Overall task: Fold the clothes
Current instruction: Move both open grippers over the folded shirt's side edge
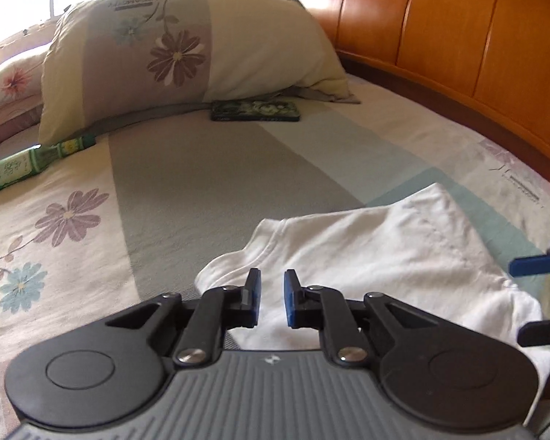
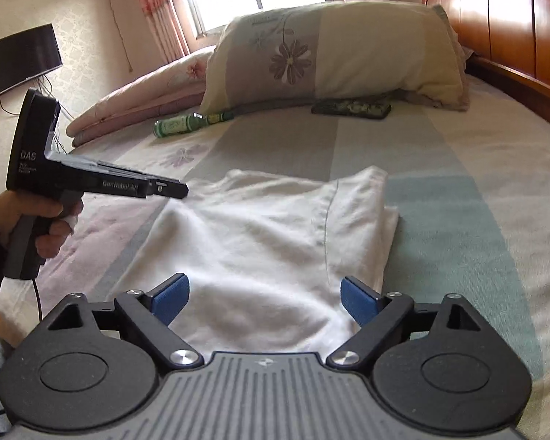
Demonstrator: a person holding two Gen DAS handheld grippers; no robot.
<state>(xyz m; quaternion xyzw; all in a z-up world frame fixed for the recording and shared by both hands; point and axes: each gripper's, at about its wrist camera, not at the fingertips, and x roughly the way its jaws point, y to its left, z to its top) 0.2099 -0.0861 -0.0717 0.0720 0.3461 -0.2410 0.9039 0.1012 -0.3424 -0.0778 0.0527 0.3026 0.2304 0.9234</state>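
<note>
Nearest the lens, the right gripper [image 2: 264,299] stands wide open and empty, just above the near edge of the white garment [image 2: 260,242]. That garment lies partly folded on the bedsheet [image 2: 458,190], at 6 o'clock from the pillow [image 2: 333,51]. It looks light, soft and limp, likely to sag, so a pinch at a corner or hem seems best. The left gripper [image 1: 271,300], at 9 o'clock, is nearly closed, a narrow gap holding nothing. A green bottle [image 2: 187,123] lies at 11 o'clock.
</note>
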